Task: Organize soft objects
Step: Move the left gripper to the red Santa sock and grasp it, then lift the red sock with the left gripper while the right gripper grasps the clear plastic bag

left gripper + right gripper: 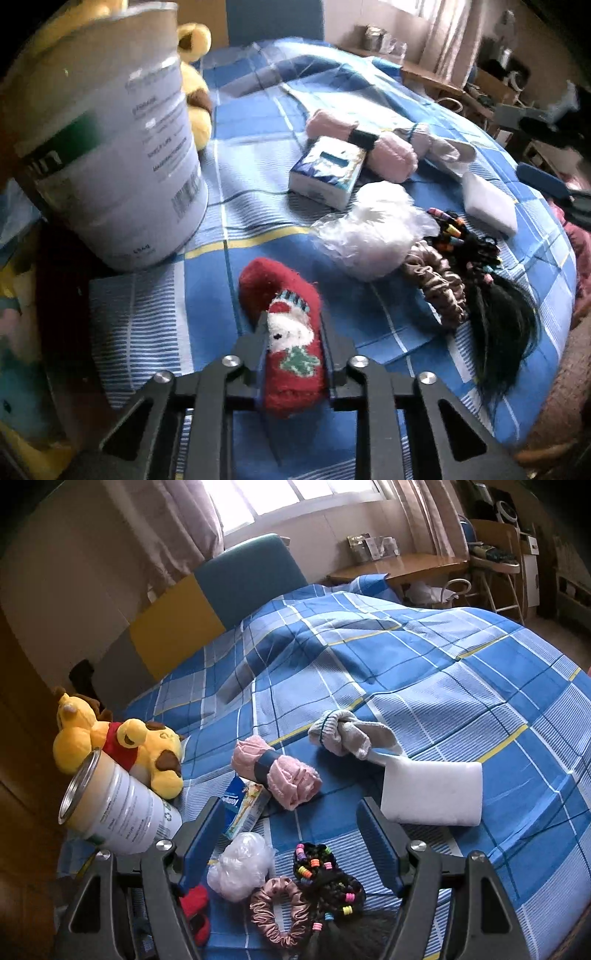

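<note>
the left gripper (pixel 293 332) is clamped on the red sock (pixel 286 332) lying on the blue checked bedspread (pixel 258 122), the tin (pixel 110 140) at ten o'clock, while the right gripper (pixel 291 816) hangs with fingers apart above the hair ties (pixel 317 864).

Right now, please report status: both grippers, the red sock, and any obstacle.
Left gripper shut on red sock, sock on the bed cover. Right gripper open, holding nothing. Tin can stands close on the left.
</note>
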A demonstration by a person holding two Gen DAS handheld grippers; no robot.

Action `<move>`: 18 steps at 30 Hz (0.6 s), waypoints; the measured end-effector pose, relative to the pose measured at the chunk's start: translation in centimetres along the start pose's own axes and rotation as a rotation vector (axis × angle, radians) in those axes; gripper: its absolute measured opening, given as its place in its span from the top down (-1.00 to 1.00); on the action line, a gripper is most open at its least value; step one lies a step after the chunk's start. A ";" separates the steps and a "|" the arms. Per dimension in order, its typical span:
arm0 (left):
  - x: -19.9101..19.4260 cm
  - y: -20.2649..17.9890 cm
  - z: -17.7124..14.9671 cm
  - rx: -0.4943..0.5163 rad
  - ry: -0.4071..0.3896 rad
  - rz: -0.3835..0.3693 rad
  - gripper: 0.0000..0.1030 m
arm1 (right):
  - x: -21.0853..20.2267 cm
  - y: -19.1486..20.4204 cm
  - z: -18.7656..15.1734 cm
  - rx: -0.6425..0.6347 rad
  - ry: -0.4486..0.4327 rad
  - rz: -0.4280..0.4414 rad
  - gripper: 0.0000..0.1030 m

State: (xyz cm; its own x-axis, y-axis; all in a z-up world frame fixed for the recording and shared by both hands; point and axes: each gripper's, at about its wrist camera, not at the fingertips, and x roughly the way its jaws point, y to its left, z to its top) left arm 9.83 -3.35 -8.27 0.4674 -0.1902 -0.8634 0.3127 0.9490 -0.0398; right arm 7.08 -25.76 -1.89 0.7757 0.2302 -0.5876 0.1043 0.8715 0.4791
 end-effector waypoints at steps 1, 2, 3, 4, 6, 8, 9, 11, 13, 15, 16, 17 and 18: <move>-0.2 -0.2 -0.3 0.017 -0.011 0.000 0.60 | 0.1 0.0 0.0 0.000 0.004 0.004 -0.45; -0.4 -0.3 -0.7 0.032 -0.023 0.003 0.60 | 0.2 0.0 0.0 -0.003 0.012 0.013 -0.45; -0.5 -0.3 -1.0 0.036 -0.028 0.004 0.60 | 0.3 0.1 -0.1 -0.007 0.018 0.022 -0.45; -0.5 -0.3 -1.2 0.042 -0.032 0.004 0.59 | 0.4 0.3 -0.2 -0.015 0.026 0.030 -0.45; -0.5 -0.3 -1.5 0.040 -0.039 0.012 0.58 | 1.0 0.9 -0.5 -0.039 0.063 0.062 -0.45; -0.3 -0.3 -1.3 0.030 -0.032 0.015 0.57 | 1.6 1.7 -1.0 -0.070 0.102 0.082 -0.40; -0.2 -0.3 -1.3 0.028 -0.028 0.015 0.57 | 2.0 2.1 -1.3 -0.088 0.129 0.093 -0.35; -0.3 -0.2 -1.3 0.030 -0.031 0.010 0.57 | 3.1 2.9 -2.1 -0.114 0.200 0.102 -0.23; -0.2 0.0 -1.3 0.015 -0.039 -0.003 0.59 | 3.8 3.6 -2.6 -0.141 0.239 0.099 -0.19; -0.6 0.5 -1.5 -0.008 -0.042 -0.019 0.61 | 4.8 4.4 -2.8 -0.153 0.280 0.101 -0.19; -0.7 0.7 -1.6 -0.017 -0.043 -0.027 0.61 | 5.3 4.6 -2.9 -0.154 0.300 0.105 -0.19; -1.1 1.0 -1.8 -0.029 -0.049 -0.036 0.61 | 5.9 4.9 -3.0 -0.155 0.316 0.098 -0.19; -1.4 1.1 -1.9 -0.034 -0.051 -0.040 0.61 | 6.7 5.2 -3.1 -0.161 0.333 0.078 -0.19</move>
State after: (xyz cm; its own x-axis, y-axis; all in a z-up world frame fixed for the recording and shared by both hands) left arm 7.96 -1.58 -8.09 0.4972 -0.2397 -0.8339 0.3038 0.9483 -0.0914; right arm 10.87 -18.38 -5.38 0.5297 0.4037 -0.7460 -0.0665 0.8965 0.4379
